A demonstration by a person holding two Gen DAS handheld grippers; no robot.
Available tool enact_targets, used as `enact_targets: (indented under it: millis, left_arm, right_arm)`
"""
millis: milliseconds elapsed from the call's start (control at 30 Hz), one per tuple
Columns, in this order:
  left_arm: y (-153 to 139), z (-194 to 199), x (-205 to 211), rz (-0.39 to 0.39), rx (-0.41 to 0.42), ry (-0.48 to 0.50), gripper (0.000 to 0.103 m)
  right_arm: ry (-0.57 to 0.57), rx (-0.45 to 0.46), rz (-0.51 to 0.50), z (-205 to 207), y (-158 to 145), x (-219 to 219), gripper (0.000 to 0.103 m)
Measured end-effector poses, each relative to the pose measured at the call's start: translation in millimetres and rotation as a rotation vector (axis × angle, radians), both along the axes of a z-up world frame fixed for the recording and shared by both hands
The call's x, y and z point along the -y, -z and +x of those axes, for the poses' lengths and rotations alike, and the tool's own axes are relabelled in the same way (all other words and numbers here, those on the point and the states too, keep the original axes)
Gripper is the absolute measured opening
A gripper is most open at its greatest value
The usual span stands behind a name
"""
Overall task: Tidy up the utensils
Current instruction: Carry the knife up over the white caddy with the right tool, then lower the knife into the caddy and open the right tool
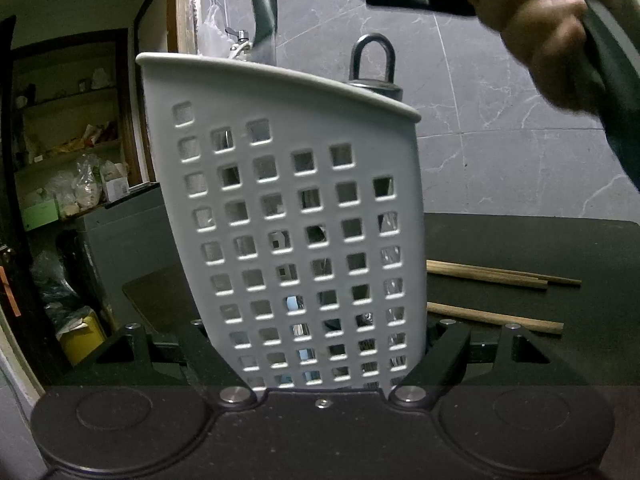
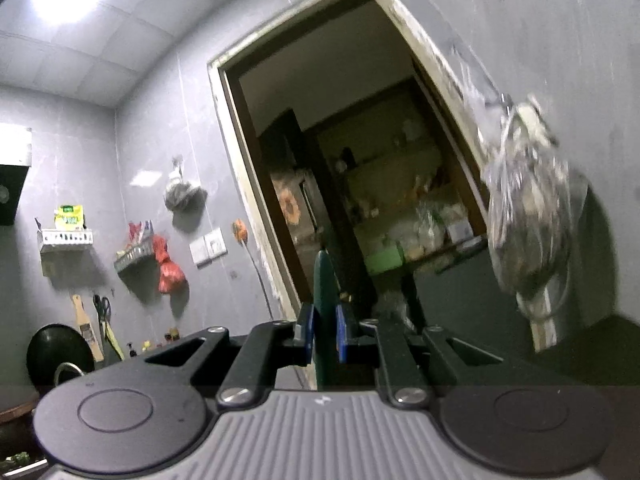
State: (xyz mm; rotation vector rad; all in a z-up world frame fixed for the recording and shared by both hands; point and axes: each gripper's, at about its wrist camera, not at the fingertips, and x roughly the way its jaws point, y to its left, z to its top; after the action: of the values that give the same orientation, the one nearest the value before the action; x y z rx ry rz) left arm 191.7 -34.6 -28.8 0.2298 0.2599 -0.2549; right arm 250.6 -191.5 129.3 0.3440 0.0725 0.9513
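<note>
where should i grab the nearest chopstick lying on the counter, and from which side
Grip the nearest chopstick around its middle, coming straight down from above. It lies flat and thin on the dark counter, apart from the other two chopsticks, so the gripper should close across its width, not along its length.

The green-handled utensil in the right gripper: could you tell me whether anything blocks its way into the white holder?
Nothing visible does. The green-handled utensil hangs above the white holder's open rim; a loop-handled utensil already stands inside, well to its right.
</note>
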Motion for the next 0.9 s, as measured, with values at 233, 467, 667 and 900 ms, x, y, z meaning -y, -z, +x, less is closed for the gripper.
enact_targets:
  millis: [233, 467, 667, 900]
  left_arm:
    - [0, 0, 0, 0.0, 0.0, 0.0, 0.079]
    - [0, 0, -1, -0.001, -0.001, 0.001, 0.079]
    - [0, 0, -1, 0.001, -0.001, 0.0, 0.079]
    - [0, 0, -2, -0.002, -0.003, 0.001, 0.079]
  right_arm:
    - [-0.011, -0.079, -0.053, 7, 33, -6, 0.014]
    - [-0.02, -0.11, -0.134, 0, 55, -9, 0.018]
    - [-0.014, -0.111, -0.159, -8, 62, -4, 0.036]
    - [0.034, -0.078, -0.129, -25, 61, 18, 0.091]
